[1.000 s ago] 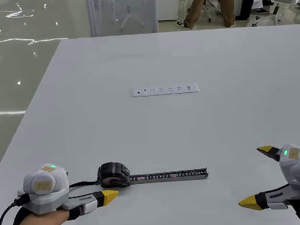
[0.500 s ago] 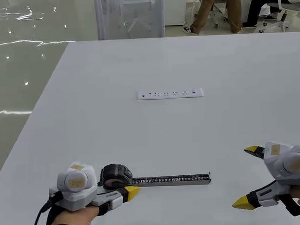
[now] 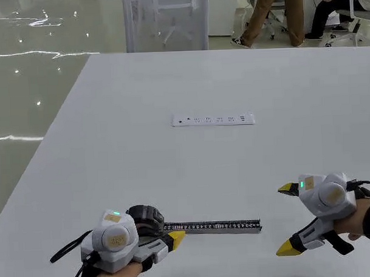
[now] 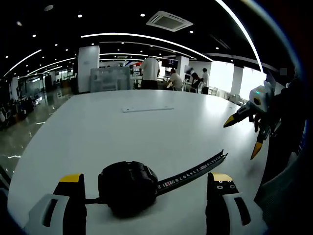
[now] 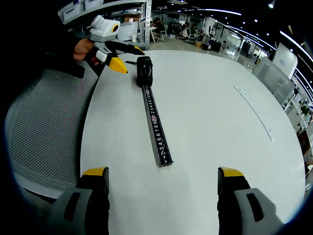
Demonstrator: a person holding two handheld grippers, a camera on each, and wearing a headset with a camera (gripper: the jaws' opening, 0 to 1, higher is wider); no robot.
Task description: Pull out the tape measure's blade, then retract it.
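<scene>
White matte counter (image 3: 173,157): took up most of the head view, running from the near edge to the top of the frame.
Black round-cased tape measure (image 3: 146,216): lay on the counter at lower left of the head view, close to the near edge.
Dark printed blade (image 3: 212,226): was drawn out of the case and lay flat on the counter. It ran toward the right of the frame and its end stopped at lower centre.
Grey-white, yellow-tipped left claw (image 4: 146,178): jaws were spread apart. In the left gripper view the case sat between the two jaws with a gap on either side, so neither jaw touched it. The blade led off to the upper right of that frame.
Matching right claw (image 3: 286,219): was at lower right of the head view, jaws wide apart with nothing between them, just right of the blade's end and clear of it. In the right gripper view the blade's end lay ahead of the jaws, about midway between them and untouched. The blade ran away toward the case and the left claw at upper left.
Long white power strip (image 3: 213,120): lay at the centre of the head view, well beyond the tape measure and apart from both claws.
Glossy floor (image 3: 25,89): showed at the left of the head view.
Legs of people (image 3: 277,14): showed at upper right, beyond the counter's far edge.
</scene>
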